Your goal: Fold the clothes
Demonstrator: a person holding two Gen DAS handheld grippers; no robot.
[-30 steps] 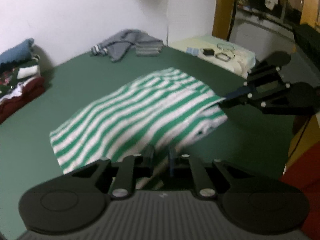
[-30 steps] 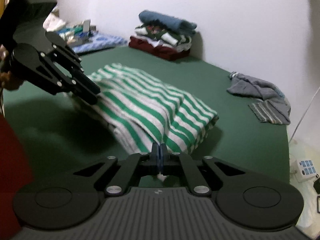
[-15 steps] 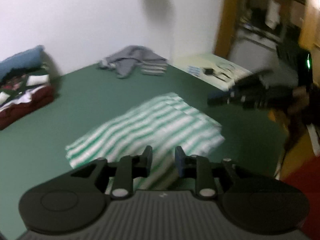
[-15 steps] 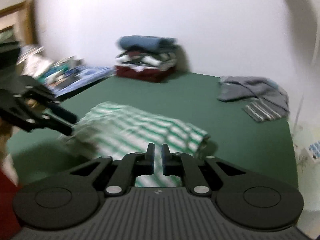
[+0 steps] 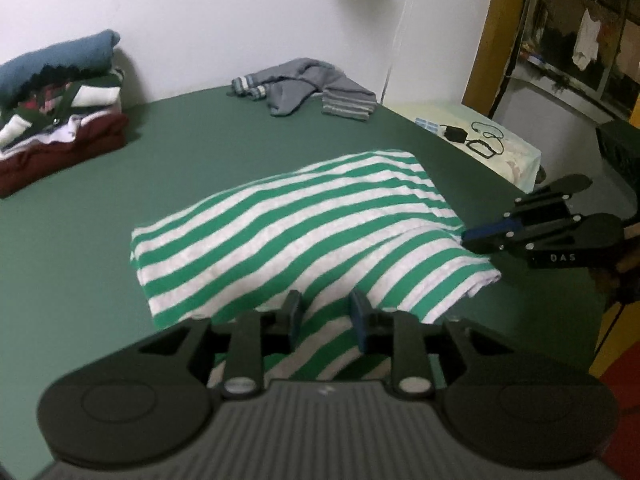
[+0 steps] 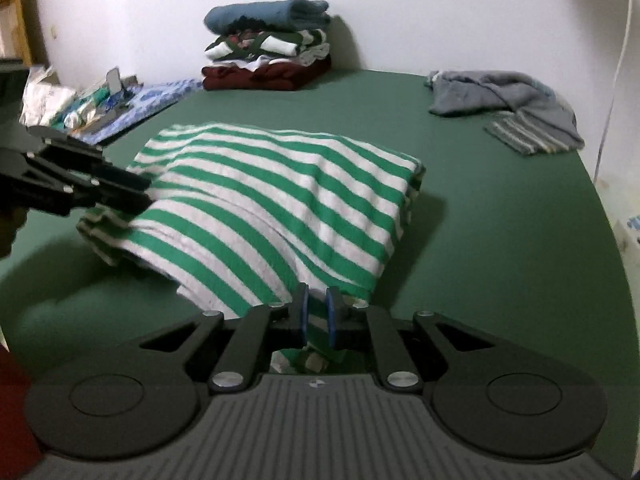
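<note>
On the green table (image 5: pixel 80 240), the folded striped shirt (image 5: pixel 304 232) lay near the front edge; its loose near layers could have slid apart if either tool dragged them. The left gripper (image 5: pixel 325 314) stood apart, empty, cloth between its fingers, while the right gripper (image 6: pixel 317 314) showed a narrow gap over the hem.

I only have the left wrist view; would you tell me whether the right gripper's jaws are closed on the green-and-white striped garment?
Observer: No. The right gripper shows a narrow gap between its pads, poised at the near edge of the green-and-white striped garment.
Operator: Thank you. Is anything lying beside the stack of folded clothes, outside my frame?
Observer: Yes, a blue patterned cloth with small packets on it lies next to the stack of folded clothes.
</note>
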